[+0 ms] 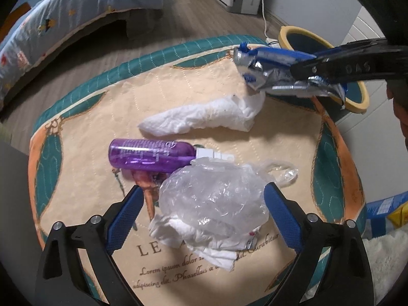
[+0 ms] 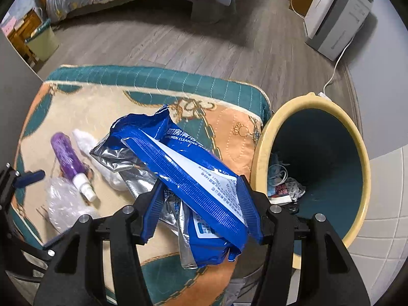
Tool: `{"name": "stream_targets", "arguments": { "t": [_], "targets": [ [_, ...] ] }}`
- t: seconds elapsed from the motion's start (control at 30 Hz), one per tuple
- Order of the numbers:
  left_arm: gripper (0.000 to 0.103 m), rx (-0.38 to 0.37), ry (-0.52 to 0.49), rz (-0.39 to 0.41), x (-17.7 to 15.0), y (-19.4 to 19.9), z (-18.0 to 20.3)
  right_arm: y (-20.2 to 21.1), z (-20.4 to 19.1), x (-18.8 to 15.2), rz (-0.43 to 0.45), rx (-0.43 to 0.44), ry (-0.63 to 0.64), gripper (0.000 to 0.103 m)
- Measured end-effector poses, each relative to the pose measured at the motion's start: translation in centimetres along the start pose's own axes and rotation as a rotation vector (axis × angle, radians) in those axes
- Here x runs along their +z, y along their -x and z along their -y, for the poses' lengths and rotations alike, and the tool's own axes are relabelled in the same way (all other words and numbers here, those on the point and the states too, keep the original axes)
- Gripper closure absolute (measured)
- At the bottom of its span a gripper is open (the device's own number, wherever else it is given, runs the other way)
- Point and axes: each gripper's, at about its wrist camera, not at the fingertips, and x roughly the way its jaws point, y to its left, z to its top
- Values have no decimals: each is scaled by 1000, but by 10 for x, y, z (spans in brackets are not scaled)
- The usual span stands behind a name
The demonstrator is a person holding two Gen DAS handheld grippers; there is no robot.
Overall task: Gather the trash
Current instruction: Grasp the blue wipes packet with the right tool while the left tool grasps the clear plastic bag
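Note:
My left gripper (image 1: 204, 188) points down over a crumpled clear plastic bag (image 1: 211, 199) that lies on white paper (image 1: 209, 247). It is open, with a finger on each side of the bag and a gap on the left. A purple spray bottle (image 1: 150, 155) and a white tissue (image 1: 201, 117) lie beyond on the patterned cushion (image 1: 84, 137). My right gripper (image 2: 200, 179) is shut on a blue and silver wipes packet (image 2: 183, 158), held above the cushion's edge beside the yellow-rimmed bin (image 2: 260, 148). The bin holds some trash (image 2: 283, 186).
The cushion (image 2: 89, 107) sits on a grey wooden floor. A bed (image 1: 51, 20) stands behind it, and a white appliance (image 2: 334, 15) with a cable (image 2: 339, 58) stands at the back right. A blue and yellow box (image 1: 390, 206) lies to the right.

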Motion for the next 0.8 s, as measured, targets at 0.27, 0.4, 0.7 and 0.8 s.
{"name": "stream_targets", "arguments": {
  "t": [0.27,0.4,0.7,0.8],
  "targets": [
    [50,-55,-22,-15,4,3,4,-11,7,-1,-47,28,-54,47],
    [69,-75,-7,-10,9,7,0,-17,14,-1,-82,47,-130,44],
    [73,-63,94,97,28,35,-37,-14,-6,3,-63,-5,8,25],
    [73,-43,115,113,33,39,-44,-17,-10,-1,-58,-17,55,23]
  ]
}}
